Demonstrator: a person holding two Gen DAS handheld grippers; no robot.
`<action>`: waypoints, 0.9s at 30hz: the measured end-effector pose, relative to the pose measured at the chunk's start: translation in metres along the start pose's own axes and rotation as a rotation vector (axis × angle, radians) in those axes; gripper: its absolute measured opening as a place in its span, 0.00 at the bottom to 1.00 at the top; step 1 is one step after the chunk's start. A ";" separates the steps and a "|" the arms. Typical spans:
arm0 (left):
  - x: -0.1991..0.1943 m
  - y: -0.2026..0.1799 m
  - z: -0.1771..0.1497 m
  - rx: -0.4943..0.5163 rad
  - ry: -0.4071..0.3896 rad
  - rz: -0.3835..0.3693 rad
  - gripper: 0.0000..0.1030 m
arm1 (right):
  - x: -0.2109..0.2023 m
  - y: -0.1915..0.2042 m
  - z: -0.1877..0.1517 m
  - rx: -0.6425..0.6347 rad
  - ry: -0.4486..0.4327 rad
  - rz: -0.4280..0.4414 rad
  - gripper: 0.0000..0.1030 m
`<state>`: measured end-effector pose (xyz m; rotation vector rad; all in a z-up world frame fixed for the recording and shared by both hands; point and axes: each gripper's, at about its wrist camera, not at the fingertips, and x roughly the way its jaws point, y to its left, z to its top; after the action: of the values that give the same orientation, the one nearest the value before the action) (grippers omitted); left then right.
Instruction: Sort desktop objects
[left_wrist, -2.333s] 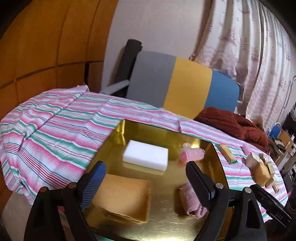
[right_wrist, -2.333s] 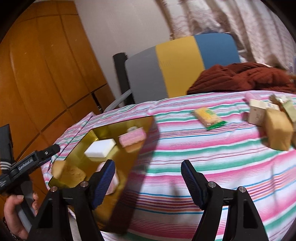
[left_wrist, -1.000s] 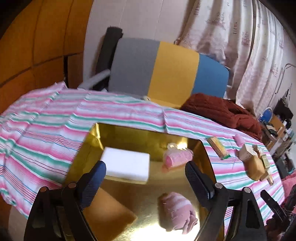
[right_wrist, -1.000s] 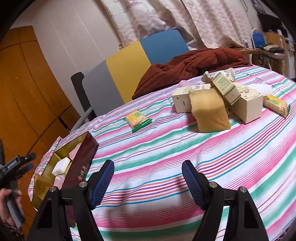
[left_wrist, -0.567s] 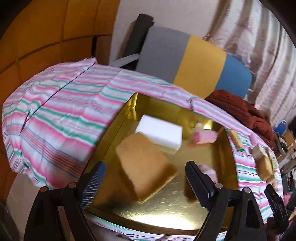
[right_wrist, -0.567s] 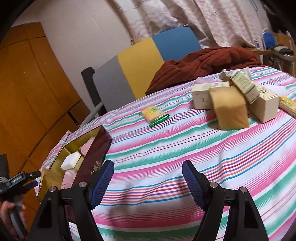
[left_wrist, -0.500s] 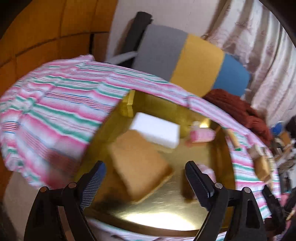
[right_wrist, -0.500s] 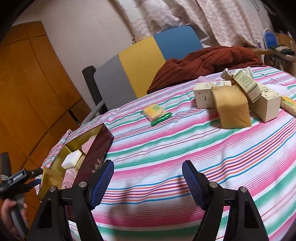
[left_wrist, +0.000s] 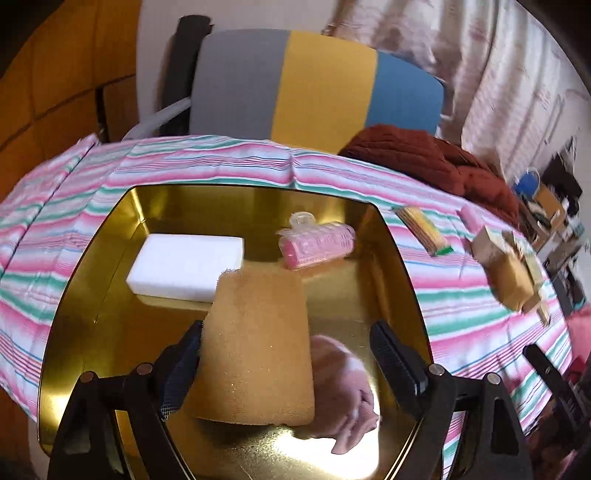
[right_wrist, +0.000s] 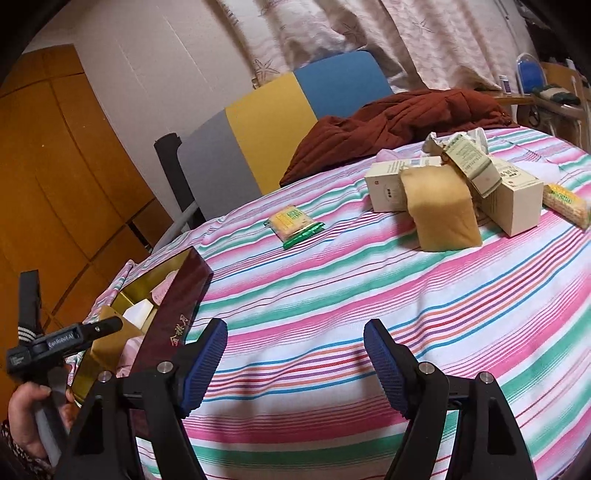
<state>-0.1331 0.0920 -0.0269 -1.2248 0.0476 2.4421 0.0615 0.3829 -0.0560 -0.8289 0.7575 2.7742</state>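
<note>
Your left gripper hangs over the gold-lined box with its jaws spread wide. The tan sponge sits between the jaws, its left edge against the left pad; the right pad stands clear of it, so nothing is clamped. Whether the sponge rests flat on the box floor or leans cannot be told from this view.

Inside the box, a white foam block lies toward the far left, a pink hair roller toward the far right, and a pink cloth lies near the right pad, partly blurred.

Your right gripper is also spread and empty, held above bare striped tablecloth on the bench. Well ahead of it lie a yellow-green snack packet, a second tan sponge leaning against a cluster of cream cartons, and another yellow packet at the far right. A rust-coloured garment is heaped at the far edge, before a grey, yellow and blue chair back. In the right wrist view the box's dark red outer wall faces the camera, and your left hand grips the handle beside it.
</note>
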 end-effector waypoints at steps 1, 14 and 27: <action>0.002 0.001 0.000 -0.001 0.009 0.011 0.74 | 0.000 -0.001 0.000 0.002 0.001 0.000 0.75; -0.030 0.000 -0.011 0.287 -0.077 0.393 0.51 | 0.004 0.001 -0.003 0.003 0.008 0.017 0.75; -0.060 0.011 -0.008 -0.018 -0.075 -0.096 0.80 | -0.011 -0.023 0.007 -0.008 -0.054 -0.080 0.75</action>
<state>-0.0992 0.0596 0.0134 -1.1148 -0.0531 2.4076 0.0740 0.4065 -0.0549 -0.7647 0.6883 2.7191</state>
